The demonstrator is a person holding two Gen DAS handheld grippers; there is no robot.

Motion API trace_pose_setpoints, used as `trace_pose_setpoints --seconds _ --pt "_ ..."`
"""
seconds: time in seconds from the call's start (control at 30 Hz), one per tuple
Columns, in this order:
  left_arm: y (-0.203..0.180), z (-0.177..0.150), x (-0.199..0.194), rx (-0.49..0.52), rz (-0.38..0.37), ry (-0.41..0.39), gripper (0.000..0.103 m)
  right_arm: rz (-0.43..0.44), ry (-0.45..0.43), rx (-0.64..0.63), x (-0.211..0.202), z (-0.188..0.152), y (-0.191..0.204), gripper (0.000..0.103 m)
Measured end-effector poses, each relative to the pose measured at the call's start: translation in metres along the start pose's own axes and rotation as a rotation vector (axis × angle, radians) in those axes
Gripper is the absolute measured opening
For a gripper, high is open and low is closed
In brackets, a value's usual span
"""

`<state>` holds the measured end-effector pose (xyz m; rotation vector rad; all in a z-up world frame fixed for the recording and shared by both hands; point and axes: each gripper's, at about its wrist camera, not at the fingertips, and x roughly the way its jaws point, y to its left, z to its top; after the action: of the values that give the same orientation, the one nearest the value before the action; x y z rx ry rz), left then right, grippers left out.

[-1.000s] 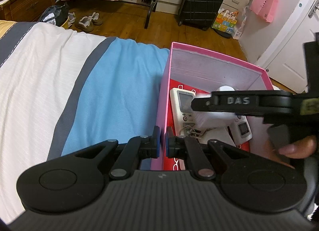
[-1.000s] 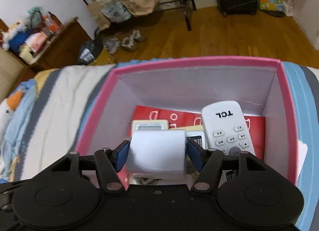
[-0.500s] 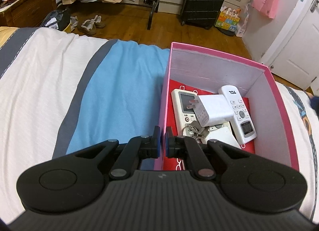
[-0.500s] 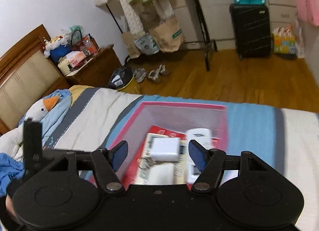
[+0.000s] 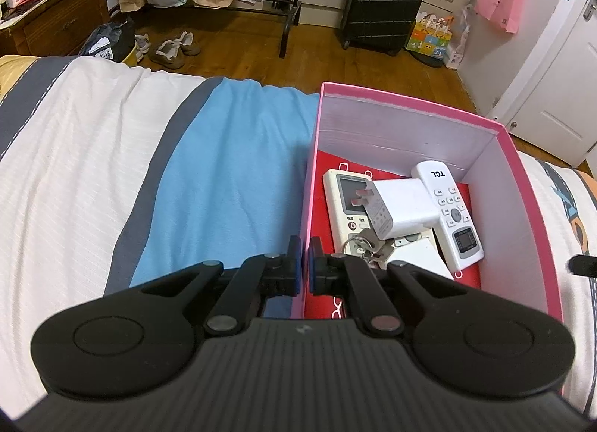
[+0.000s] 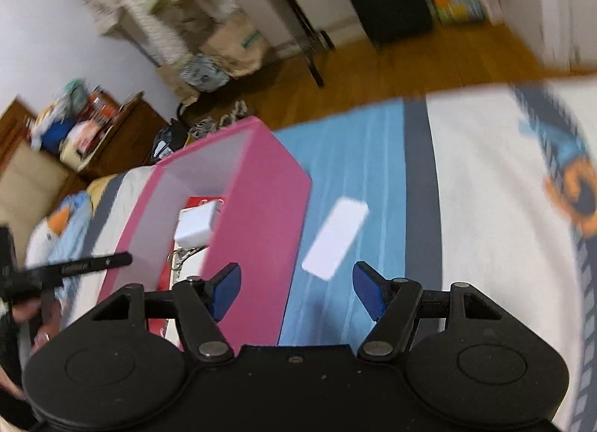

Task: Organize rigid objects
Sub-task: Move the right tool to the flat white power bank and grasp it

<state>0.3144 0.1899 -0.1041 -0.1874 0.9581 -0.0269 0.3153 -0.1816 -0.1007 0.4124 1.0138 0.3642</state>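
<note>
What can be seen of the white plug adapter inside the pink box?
The white plug adapter is a blocky, glossy plastic cube with rounded edges. Its two flat metal prongs stick out toward the left wall of the pink box, beside a face with small grey printing. It lies tilted on top of the pile, resting across the cream remote and against the TCL remote, with a key ring just below it. No fingers touch it.

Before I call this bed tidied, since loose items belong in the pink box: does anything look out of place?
Yes. One flat white rectangular object lies alone on the blue stripe of the bedspread, outside the pink box. The charger, keys and remotes are inside.
</note>
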Motion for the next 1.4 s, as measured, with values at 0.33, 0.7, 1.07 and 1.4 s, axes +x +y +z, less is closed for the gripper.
trace_pose_setpoints --seconds 0.33,0.7,1.07,1.4 --pt "-0.001 0.000 0.003 0.005 0.005 0.002 0.003 -0.069 0.122 0.139 0.082 0.030 -0.013 0.059" --pt "-0.002 0.000 0.004 0.003 -0.004 0.002 0.004 -0.174 0.120 0.219 0.119 0.034 -0.012 0.056" --pt "-0.002 -0.001 0.004 -0.001 -0.003 0.005 0.004 -0.209 0.091 -0.036 0.085 0.024 -0.016 0.001" --pt "-0.002 -0.001 0.003 0.004 0.005 0.006 0.004 -0.128 0.085 0.039 0.086 0.016 -0.026 0.027"
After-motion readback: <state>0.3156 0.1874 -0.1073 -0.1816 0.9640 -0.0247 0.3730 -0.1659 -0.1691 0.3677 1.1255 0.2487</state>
